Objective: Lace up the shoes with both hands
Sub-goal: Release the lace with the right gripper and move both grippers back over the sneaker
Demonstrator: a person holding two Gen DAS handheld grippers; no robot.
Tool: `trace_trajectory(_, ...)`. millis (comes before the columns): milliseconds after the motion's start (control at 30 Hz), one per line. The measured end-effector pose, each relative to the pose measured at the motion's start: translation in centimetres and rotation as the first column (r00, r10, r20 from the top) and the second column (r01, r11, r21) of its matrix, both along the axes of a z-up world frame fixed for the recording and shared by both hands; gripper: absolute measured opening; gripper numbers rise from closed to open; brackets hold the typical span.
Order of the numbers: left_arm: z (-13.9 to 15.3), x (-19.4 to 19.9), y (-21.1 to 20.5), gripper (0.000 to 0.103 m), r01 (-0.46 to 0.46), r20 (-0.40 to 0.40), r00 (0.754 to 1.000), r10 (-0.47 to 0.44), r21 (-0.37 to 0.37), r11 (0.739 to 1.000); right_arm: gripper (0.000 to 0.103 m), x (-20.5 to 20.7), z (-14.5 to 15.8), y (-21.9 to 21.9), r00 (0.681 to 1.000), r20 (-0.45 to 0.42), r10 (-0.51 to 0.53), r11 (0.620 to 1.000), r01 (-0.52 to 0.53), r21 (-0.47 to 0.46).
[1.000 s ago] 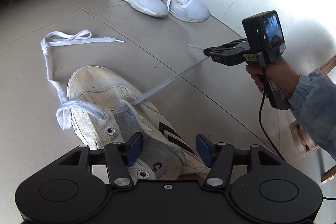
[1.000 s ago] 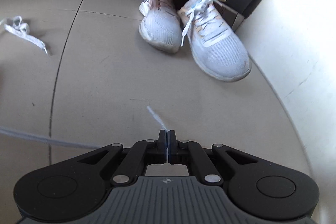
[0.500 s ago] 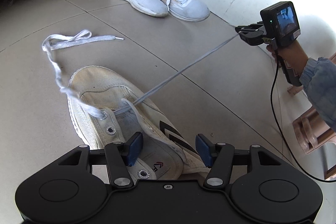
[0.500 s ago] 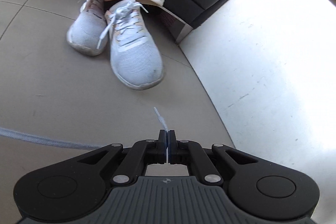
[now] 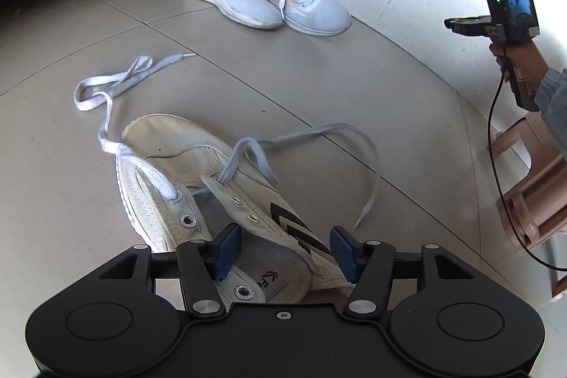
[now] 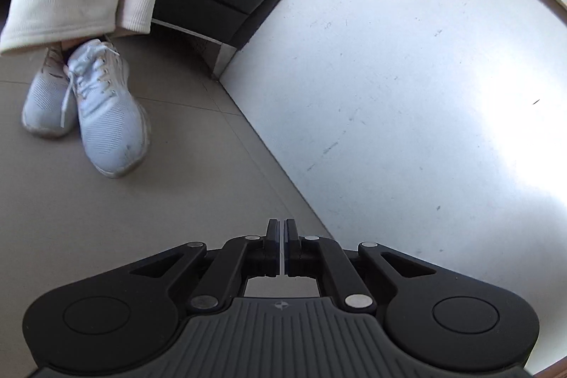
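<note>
A worn white canvas shoe (image 5: 212, 201) is seen lying on the grey tiled floor (image 5: 354, 101) in the lower centre of the left wrist view, toe toward the upper left, heel end reaching down between the blue pads of the left gripper (image 5: 285, 252). The left gripper's jaws are held apart on either side of the shoe's collar; whether the pads press on the canvas cannot be told, the right pad appearing just clear of it. A pale shoelace (image 5: 117, 87) is threaded through the foremost eyelets only. One end is looped loosely on the floor at the upper left of the frame; the other end (image 5: 340, 144) rises from the right-hand eyelet, arcs slack across the tiles to the right of the shoe, and finishes with its tip on the floor near the right pad. The remaining metal eyelets are left unlaced. The right gripper (image 6: 282, 229) is seen raised at the upper right of the left wrist view, held by a hand (image 5: 514, 55) in a blue sleeve, well apart from the shoe and lace. In its own view its jaws are pressed together with only a hairline gap and nothing between them. A seated person's white sneakers (image 5: 269, 2) and cream trousers are noted at the top centre, and a wooden stool (image 5: 531, 186) at the right edge.
</note>
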State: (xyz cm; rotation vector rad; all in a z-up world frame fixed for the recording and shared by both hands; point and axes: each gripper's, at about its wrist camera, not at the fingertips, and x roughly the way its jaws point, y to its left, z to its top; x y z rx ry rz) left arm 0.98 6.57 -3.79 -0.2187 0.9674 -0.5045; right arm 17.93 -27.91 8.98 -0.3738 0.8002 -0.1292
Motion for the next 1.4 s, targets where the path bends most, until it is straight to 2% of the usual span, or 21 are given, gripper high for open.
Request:
trace_trajectory(100,1.9,-0.2,0.7,0.054,0.023,0.061,0.998,-0.025,0.036,0.999,0.013,-2.4,0.4,2.2,0.997,-0.051,0.062,0.981,-0.051,0.185)
trace_trajectory(133,2.3,0.0,1.1,0.054,0.020,0.068,0.997,-0.022,0.042,0.999,0.029,-3.1,0.2,2.8,0.994,-0.070,0.084,0.970,-0.066,0.234)
trace_trajectory(167,2.6,0.1,1.5,0.054,0.011,0.068,0.998,-0.014,0.045,0.999,0.034,-4.1,-0.2,3.9,0.988,-0.099,0.117,0.948,-0.082,0.309)
trace_trajectory(233,3.1,0.3,2.3,0.054,-0.008,0.072,0.997,0.004,0.056,0.998,0.034,-5.7,-1.6,6.4,0.963,-0.157,0.217,0.894,-0.132,0.427)
trace_trajectory(300,3.3,0.3,2.9,0.054,-0.024,0.079,0.997,0.018,0.074,0.997,0.034,-7.5,-2.6,9.2,0.917,-0.194,0.347,0.840,-0.212,0.499)
trace_trajectory(367,3.3,0.2,3.3,0.054,-0.035,0.082,0.996,0.028,0.091,0.995,0.034,-9.8,-2.7,11.5,0.858,-0.169,0.485,0.787,-0.343,0.513)
trace_trajectory(433,3.2,0.1,3.6,0.054,-0.046,0.072,0.997,0.039,0.091,0.995,0.036,-12.1,-2.6,13.9,0.741,-0.122,0.660,0.692,-0.538,0.481)
trace_trajectory(467,3.0,0.2,3.6,0.054,-0.049,0.064,0.997,0.044,0.088,0.995,0.038,-13.9,-2.7,15.6,0.619,-0.097,0.779,0.593,-0.679,0.433)
trace_trajectory(500,3.0,0.1,3.8,0.054,-0.051,0.059,0.997,0.046,0.086,0.995,0.038,-14.8,-2.9,16.4,0.535,-0.091,0.840,0.523,-0.752,0.402)
trace_trajectory(533,2.9,0.0,3.8,0.054,-0.051,0.053,0.997,0.047,0.083,0.995,0.038,-15.9,-3.1,17.4,0.417,-0.091,0.904,0.420,-0.833,0.359)
trace_trajectory(633,3.0,-0.3,3.9,0.054,-0.050,0.055,0.997,0.045,0.088,0.995,0.040,-17.7,-3.6,19.2,0.223,-0.123,0.967,0.248,-0.931,0.266)
trace_trajectory(700,3.0,-0.5,4.1,0.054,-0.053,0.053,0.997,0.048,0.087,0.995,0.040,-17.7,-3.9,19.9,0.143,-0.162,0.976,0.184,-0.944,0.274)
trace_trajectory(800,2.8,-0.7,4.3,0.055,-0.062,0.039,0.997,0.059,0.084,0.995,0.040,-17.2,-4.2,20.5,0.095,-0.168,0.981,0.142,-0.944,0.299)
trace_trajectory(867,2.6,-0.9,4.3,0.055,-0.069,0.028,0.997,0.066,0.082,0.994,0.040,-16.5,-4.2,20.7,0.086,-0.169,0.982,0.135,-0.942,0.307)
trace_trajectory(933,2.5,-0.9,4.4,0.055,-0.070,0.020,0.997,0.068,0.080,0.994,0.035,-15.8,-4.3,21.0,0.098,-0.187,0.977,0.158,-0.928,0.338)
trace_trajectory(1033,2.4,-1.0,4.5,0.056,-0.069,0.015,0.998,0.068,0.083,0.994,0.002,-16.0,-4.3,21.0,0.113,-0.206,0.972,0.190,-0.893,0.409)
trace_trajectory(1100,2.3,-1.0,4.7,0.056,-0.073,0.011,0.997,0.072,0.082,0.994,0.002,-16.2,-4.4,20.8,0.112,-0.199,0.974,0.185,-0.900,0.395)
trace_trajectory(1167,2.2,-0.9,4.7,0.056,-0.077,0.007,0.997,0.077,0.077,0.994,0.001,-16.4,-4.4,20.5,0.139,-0.197,0.970,0.208,-0.898,0.389)
trace_trajectory(1233,2.3,-0.9,4.7,0.056,-0.079,0.011,0.997,0.078,0.073,0.994,0.001,-16.4,-4.3,19.9,0.201,-0.181,0.963,0.255,-0.894,0.368)
trace_trajectory(1367,2.5,-0.8,4.6,0.056,-0.077,0.024,0.997,0.075,0.072,0.994,0.001,-14.9,-2.6,17.8,0.381,-0.119,0.917,0.392,-0.803,0.448)
trace_trajectory(1400,2.5,-0.8,4.6,0.056,-0.077,0.026,0.997,0.075,0.072,0.994,0.001,-14.6,-1.9,17.1,0.447,-0.082,0.891,0.433,-0.782,0.448)
